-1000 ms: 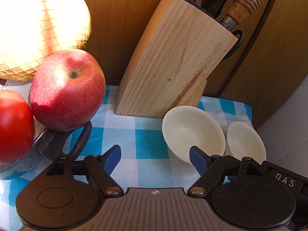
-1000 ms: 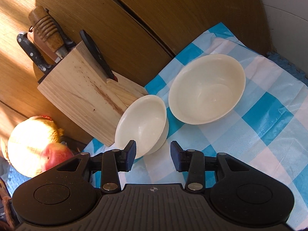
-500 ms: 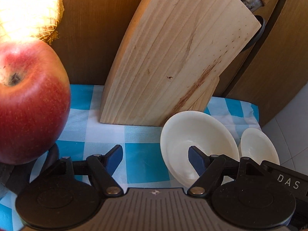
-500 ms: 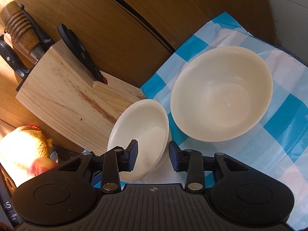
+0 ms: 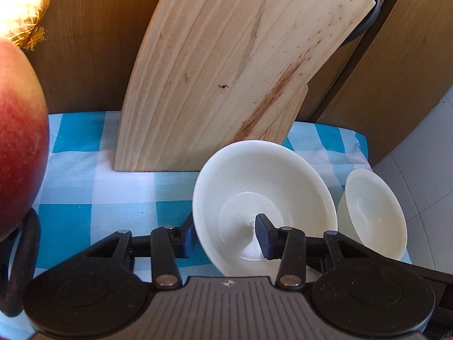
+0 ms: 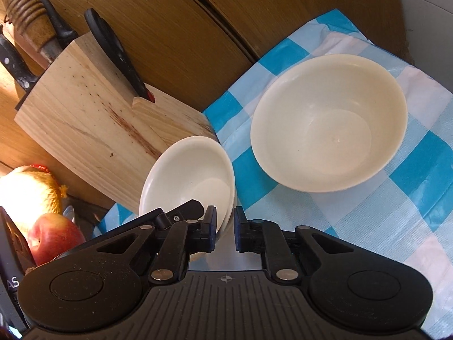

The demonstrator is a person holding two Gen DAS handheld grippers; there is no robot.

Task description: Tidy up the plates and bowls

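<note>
A small white bowl [image 5: 254, 175] sits on the blue-checked tablecloth [image 5: 85, 198] just in front of the knife block [image 5: 226, 70]. My left gripper [image 5: 225, 233] is open and straddles its near-left rim, one finger outside and one inside. In the right wrist view the same small bowl [image 6: 192, 175] has its near rim pinched between the fingers of my right gripper [image 6: 225, 228], which is shut on it. The left gripper's finger [image 6: 178, 212] shows over the bowl there. A larger cream bowl [image 6: 325, 124] stands apart to the right, also seen as the cream bowl [image 5: 371, 206].
The wooden knife block [image 6: 93, 121] holds several knives and leans against brown cabinet doors. A red apple [image 5: 19, 141] and a netted yellow fruit [image 5: 19, 8] crowd the left side. The table's right edge lies just past the larger bowl.
Both grippers moved in on the small bowl. The right gripper's fingers narrowed onto its rim. The left gripper slid right and forward until its fingers straddled the rim.
</note>
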